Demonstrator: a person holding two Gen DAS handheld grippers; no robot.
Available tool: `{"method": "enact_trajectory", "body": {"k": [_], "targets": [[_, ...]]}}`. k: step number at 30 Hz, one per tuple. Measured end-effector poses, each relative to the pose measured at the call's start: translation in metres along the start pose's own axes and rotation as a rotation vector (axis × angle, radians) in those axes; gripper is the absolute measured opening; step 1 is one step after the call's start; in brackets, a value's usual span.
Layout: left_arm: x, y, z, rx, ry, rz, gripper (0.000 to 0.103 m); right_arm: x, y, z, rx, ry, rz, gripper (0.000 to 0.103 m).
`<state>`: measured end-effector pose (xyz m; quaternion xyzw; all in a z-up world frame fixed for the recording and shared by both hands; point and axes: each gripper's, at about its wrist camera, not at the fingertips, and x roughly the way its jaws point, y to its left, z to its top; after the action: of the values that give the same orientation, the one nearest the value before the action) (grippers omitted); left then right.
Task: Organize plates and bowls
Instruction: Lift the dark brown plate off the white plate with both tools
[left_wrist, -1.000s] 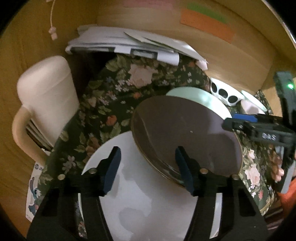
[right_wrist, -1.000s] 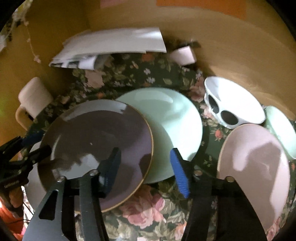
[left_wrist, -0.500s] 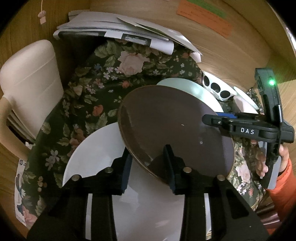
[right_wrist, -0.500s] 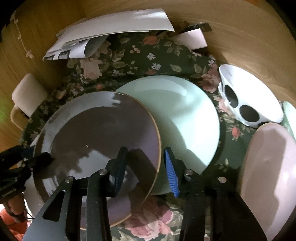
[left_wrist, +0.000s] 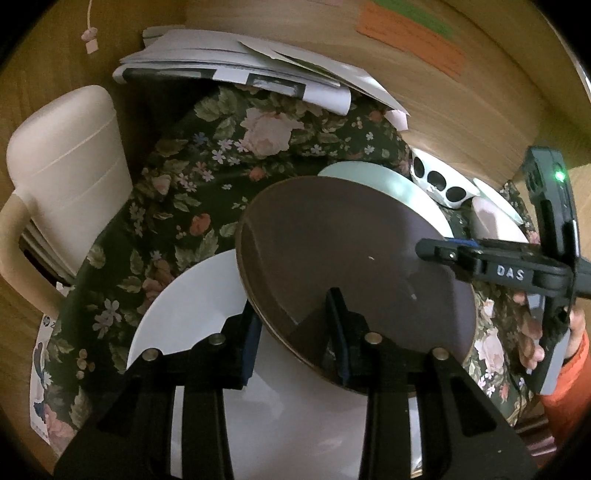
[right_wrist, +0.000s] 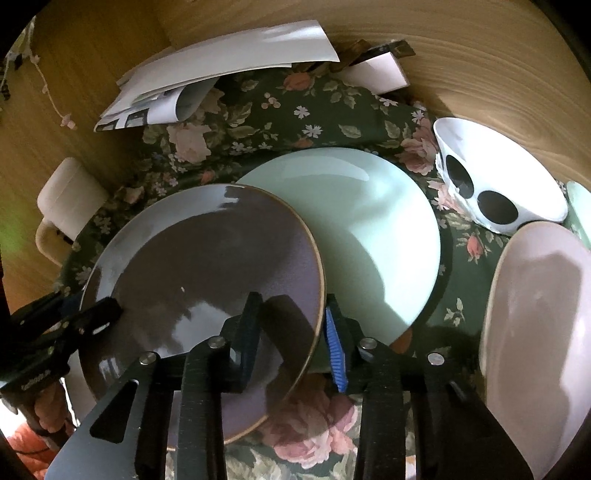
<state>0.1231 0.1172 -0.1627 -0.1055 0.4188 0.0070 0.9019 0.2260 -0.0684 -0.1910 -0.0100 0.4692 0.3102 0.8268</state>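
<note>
A dark brown plate (left_wrist: 343, 254) is held by both grippers above the floral cloth. My left gripper (left_wrist: 295, 325) is shut on its near left rim. My right gripper (right_wrist: 291, 325) is shut on its right rim; it also shows in the left wrist view (left_wrist: 436, 251). The brown plate (right_wrist: 199, 273) overlaps a white plate (left_wrist: 207, 295) on the left and a mint green plate (right_wrist: 373, 229) on the right. A pink bowl (right_wrist: 539, 317), a white bowl with black dots (right_wrist: 495, 177) and a pale green bowl (right_wrist: 581, 206) lie further right.
A cream mug (left_wrist: 62, 177) stands at the left on the floral cloth (left_wrist: 192, 184). Loose papers (left_wrist: 236, 70) lie at the back against the wooden wall (right_wrist: 480, 74). A sticker sheet (left_wrist: 40, 369) lies at the cloth's left edge.
Both grippers have closed from wide open onto the brown plate's rim, left and right. The plate stays over the white and mint plates.
</note>
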Motion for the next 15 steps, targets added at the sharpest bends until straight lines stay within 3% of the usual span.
{"method": "enact_trajectory", "body": {"k": [15], "targets": [[-0.021, -0.017, -0.007, 0.029, -0.069, -0.013, 0.035, -0.037, 0.003, -0.021, 0.011, -0.110, -0.012, 0.026]]}}
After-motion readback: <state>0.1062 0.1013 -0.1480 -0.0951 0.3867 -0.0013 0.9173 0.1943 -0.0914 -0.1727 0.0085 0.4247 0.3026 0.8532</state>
